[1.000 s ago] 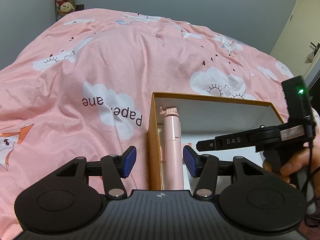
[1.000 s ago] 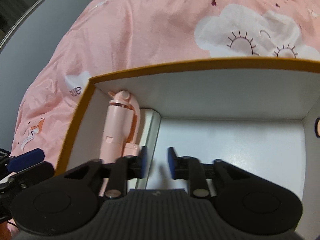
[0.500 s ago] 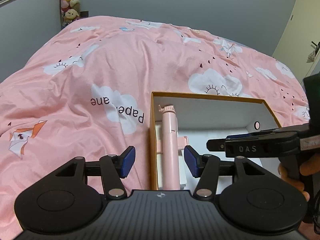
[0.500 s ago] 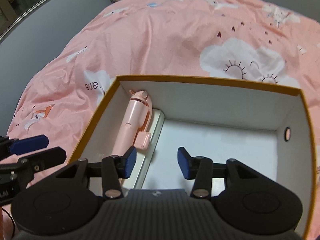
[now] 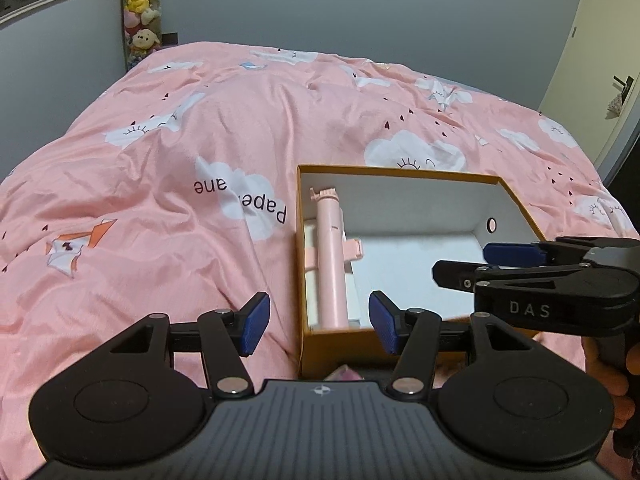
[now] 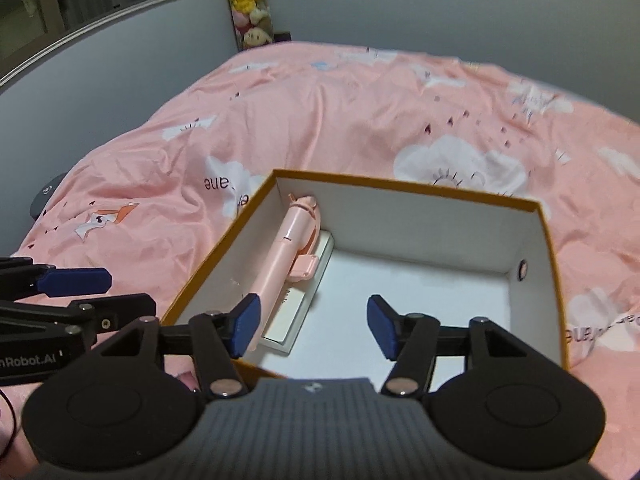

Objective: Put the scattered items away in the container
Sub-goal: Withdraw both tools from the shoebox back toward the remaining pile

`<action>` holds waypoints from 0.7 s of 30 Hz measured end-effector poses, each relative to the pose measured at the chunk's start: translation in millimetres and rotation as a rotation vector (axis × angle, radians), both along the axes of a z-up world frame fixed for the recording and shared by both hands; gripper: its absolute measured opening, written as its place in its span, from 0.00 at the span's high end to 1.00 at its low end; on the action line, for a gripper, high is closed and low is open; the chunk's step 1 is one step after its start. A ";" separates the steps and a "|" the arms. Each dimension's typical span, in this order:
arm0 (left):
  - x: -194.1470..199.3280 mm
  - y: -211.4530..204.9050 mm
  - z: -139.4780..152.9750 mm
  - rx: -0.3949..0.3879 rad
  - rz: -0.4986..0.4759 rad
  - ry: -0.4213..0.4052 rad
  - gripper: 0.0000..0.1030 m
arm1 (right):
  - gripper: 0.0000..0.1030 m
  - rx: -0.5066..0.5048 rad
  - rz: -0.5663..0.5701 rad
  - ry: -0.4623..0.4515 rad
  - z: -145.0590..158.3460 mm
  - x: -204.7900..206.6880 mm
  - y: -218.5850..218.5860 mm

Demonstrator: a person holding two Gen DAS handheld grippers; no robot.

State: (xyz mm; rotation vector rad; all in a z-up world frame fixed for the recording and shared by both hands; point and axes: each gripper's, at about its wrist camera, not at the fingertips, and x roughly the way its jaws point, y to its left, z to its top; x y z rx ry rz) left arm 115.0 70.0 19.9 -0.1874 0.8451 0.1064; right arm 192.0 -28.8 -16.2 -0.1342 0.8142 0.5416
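An orange-rimmed cardboard box with a white inside sits on the pink bed. A pink selfie stick lies along its left wall on top of a flat white pack. My left gripper hovers open and empty over the box's near left corner. My right gripper hangs above the box's near edge, jaws opening, nothing between them. Each gripper shows from the side in the other's view: the right gripper and the left gripper.
A pink duvet printed with clouds covers the bed around the box. Plush toys hang in the far corner by a window. A door stands at the right. A hand holds the right gripper's handle.
Both grippers have drawn back and up from the box, so more of the bed shows. The right gripper's jaws have spread from nearly closed to wide.
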 end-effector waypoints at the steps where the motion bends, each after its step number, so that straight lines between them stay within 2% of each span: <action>1: -4.1 -1.1 0.0 0.003 0.002 -0.003 0.35 | 0.39 0.000 -0.002 -0.013 0.9 -5.8 -1.2; 4: -16.5 -3.9 0.7 0.017 0.001 -0.015 0.35 | 0.37 0.016 -0.011 -0.042 3.8 -23.2 -8.1; 6: -24.9 -6.5 1.6 0.035 -0.004 -0.029 0.35 | 0.30 0.028 -0.020 -0.068 6.4 -35.7 -14.3; 9: -39.7 -11.7 3.0 0.058 -0.015 -0.070 0.34 | 0.26 0.036 -0.027 -0.129 10.0 -55.0 -22.6; 11: -49.3 -14.2 3.6 0.066 -0.020 -0.096 0.28 | 0.20 0.047 -0.026 -0.169 12.0 -67.3 -28.3; 15: -67.3 -17.4 3.5 0.091 -0.026 -0.132 0.23 | 0.07 0.096 -0.027 -0.231 16.0 -91.3 -40.8; 18: -78.4 -15.4 0.8 0.094 -0.012 -0.137 0.22 | 0.07 0.116 -0.037 -0.237 14.3 -106.6 -50.0; 21: -88.6 -10.5 -3.1 0.060 0.003 -0.139 0.21 | 0.07 0.126 -0.059 -0.218 7.1 -116.5 -59.3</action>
